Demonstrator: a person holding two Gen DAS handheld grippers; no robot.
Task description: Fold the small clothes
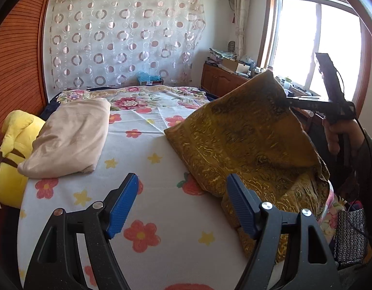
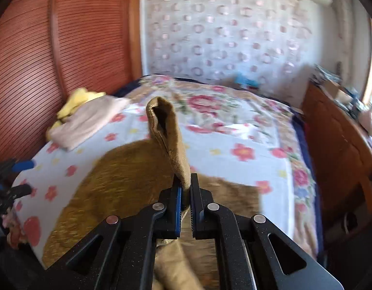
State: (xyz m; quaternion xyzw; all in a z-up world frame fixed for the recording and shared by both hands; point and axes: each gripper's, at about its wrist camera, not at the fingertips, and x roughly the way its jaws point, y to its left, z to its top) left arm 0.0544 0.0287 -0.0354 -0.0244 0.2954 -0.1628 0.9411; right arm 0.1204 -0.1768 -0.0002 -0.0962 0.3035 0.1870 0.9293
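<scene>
A brown-gold patterned garment lies on the right part of the flowered bed sheet, one corner pulled up into the air. My right gripper is shut on that raised corner, which sticks up between the blue pads; from the left wrist view it is seen at the right, held by a hand. My left gripper stands open low over the near edge of the bed, its right finger against the garment's near edge, with only sheet between the fingers.
A folded beige garment rests at the left on the bed, beside a yellow plush toy. A wooden headboard is at the left, a wooden cabinet with clutter along the right under the window.
</scene>
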